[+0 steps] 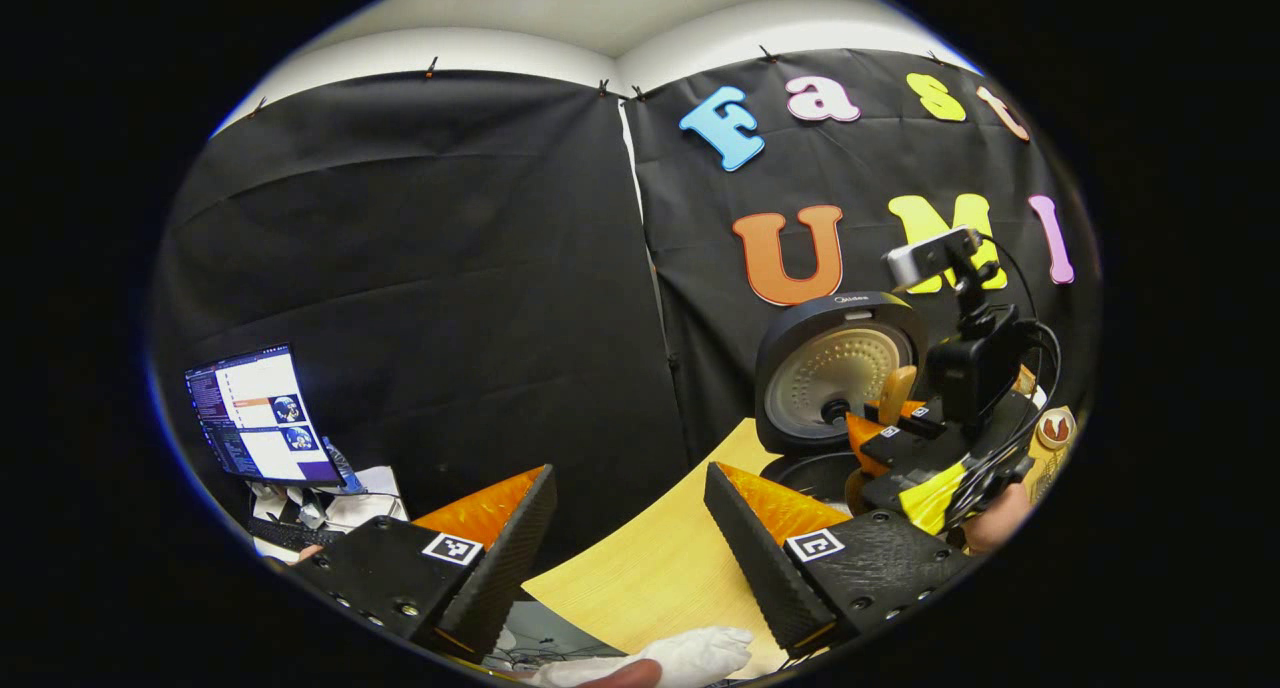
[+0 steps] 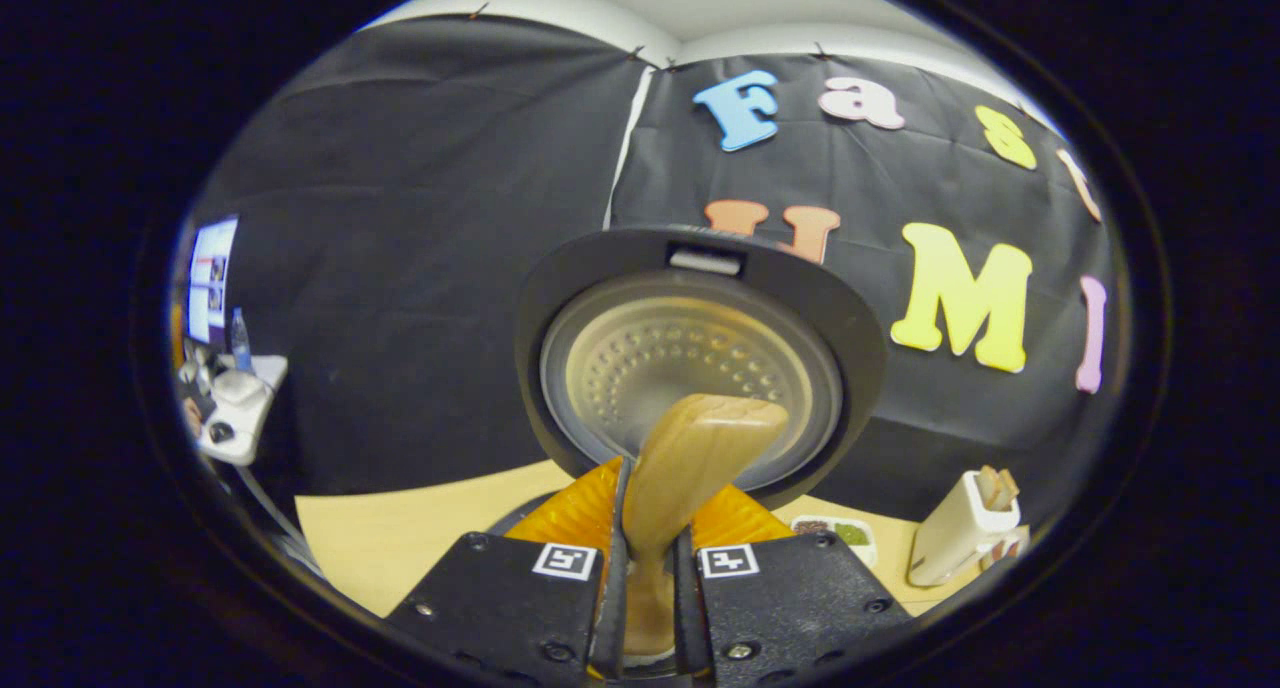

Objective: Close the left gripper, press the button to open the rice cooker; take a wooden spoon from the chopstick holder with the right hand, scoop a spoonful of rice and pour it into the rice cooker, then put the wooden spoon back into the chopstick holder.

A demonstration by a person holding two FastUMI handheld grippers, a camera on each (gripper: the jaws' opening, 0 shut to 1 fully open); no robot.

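The right gripper pinches the spoon by its handle, both fingers pressed against the wood at lower centre of the right gripper view, with the bowl of the spoon rising up and slightly right toward the frame centre. Straight beyond the bowl stands the raised lid of the cooker, its dimpled inner plate facing the camera, so the spoon's long axis points at the lid and the pot mouth must lie just below and ahead, hidden under the fingers. I cannot tell from either view whether the spoon carries rice. The holder sits at lower right on the table, well apart from the spoon and off to the gripper's right; a small dish lies between it and the cooker. The left gripper hangs with its fingers spread wide and nothing between them, at the bottom of the left gripper view, over the table edge. From there the cooker is at centre right, lid open, with the right gripper right in front of it and the spoon bowl standing against the lid. That side view shows the dark pot rim below the spoon, which the right gripper view lacks. The right gripper is clearly the nearer one to cooker and holder. A laptop glows at lower left.
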